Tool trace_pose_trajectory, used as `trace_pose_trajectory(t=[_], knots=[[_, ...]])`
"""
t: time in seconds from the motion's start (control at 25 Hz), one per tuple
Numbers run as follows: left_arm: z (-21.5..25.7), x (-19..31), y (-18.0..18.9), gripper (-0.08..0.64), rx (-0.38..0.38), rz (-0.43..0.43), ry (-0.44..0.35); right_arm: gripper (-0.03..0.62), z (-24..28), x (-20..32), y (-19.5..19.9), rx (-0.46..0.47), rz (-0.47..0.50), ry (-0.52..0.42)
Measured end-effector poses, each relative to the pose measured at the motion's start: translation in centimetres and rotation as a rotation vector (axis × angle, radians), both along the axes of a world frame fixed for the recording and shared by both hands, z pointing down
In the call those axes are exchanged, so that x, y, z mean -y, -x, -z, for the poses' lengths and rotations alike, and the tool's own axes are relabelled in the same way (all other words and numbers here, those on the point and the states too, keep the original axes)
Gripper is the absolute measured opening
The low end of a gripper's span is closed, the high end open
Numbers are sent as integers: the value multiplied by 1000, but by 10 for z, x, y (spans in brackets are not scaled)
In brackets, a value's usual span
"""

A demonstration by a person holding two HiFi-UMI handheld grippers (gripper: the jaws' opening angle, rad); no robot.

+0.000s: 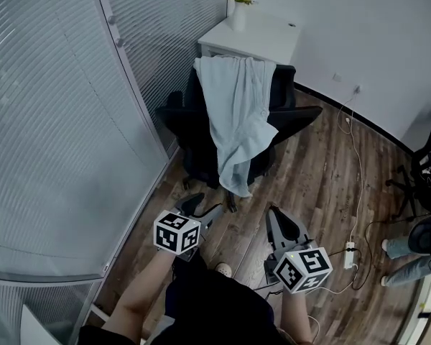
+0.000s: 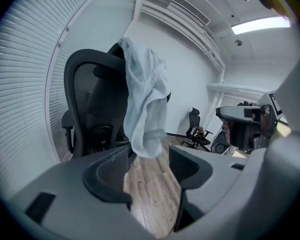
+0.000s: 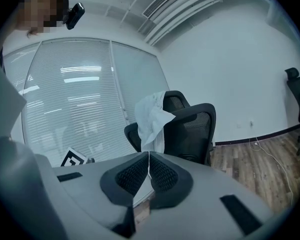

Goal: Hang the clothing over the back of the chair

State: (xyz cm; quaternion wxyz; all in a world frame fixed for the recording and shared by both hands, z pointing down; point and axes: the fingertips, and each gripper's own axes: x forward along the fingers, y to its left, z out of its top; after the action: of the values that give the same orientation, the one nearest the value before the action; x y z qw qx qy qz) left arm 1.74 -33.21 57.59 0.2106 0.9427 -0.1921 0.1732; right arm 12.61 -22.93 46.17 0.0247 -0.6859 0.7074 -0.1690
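A pale blue garment (image 1: 237, 113) hangs draped over the back of a black office chair (image 1: 294, 117), its end reaching down toward the floor. Both grippers are held low in front of the chair, apart from it. My left gripper (image 1: 201, 210) is open, with only wooden floor showing between its jaws (image 2: 149, 171); the garment (image 2: 145, 104) and chair (image 2: 85, 99) stand beyond it. My right gripper (image 1: 284, 225) is shut with its pads together and nothing between them (image 3: 149, 171). In the right gripper view the garment (image 3: 152, 116) lies over the chair (image 3: 192, 129).
A glass wall with blinds (image 1: 57, 121) runs along the left. Behind the chair is a white table (image 1: 262, 34) with a potted plant (image 1: 238, 6). A power strip (image 1: 350, 254) and cable lie on the floor at right, near another person's legs (image 1: 416, 246).
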Motion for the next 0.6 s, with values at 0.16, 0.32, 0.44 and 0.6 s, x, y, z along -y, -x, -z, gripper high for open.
trace_pose_trajectory(t=[0.16, 0.32, 0.44, 0.6], knots=[[-2, -14, 17, 253, -26, 22, 52, 29, 2, -2, 4, -5, 2, -2], [3, -30, 32, 253, -54, 41, 61, 29, 3, -5, 12, -6, 8, -4], [13, -37, 39, 239, -93, 53, 58, 29, 7, -6, 17, -1, 12, -15], [37, -46, 42, 176, -157, 72, 44, 29, 18, -12, 21, -5, 23, -32]])
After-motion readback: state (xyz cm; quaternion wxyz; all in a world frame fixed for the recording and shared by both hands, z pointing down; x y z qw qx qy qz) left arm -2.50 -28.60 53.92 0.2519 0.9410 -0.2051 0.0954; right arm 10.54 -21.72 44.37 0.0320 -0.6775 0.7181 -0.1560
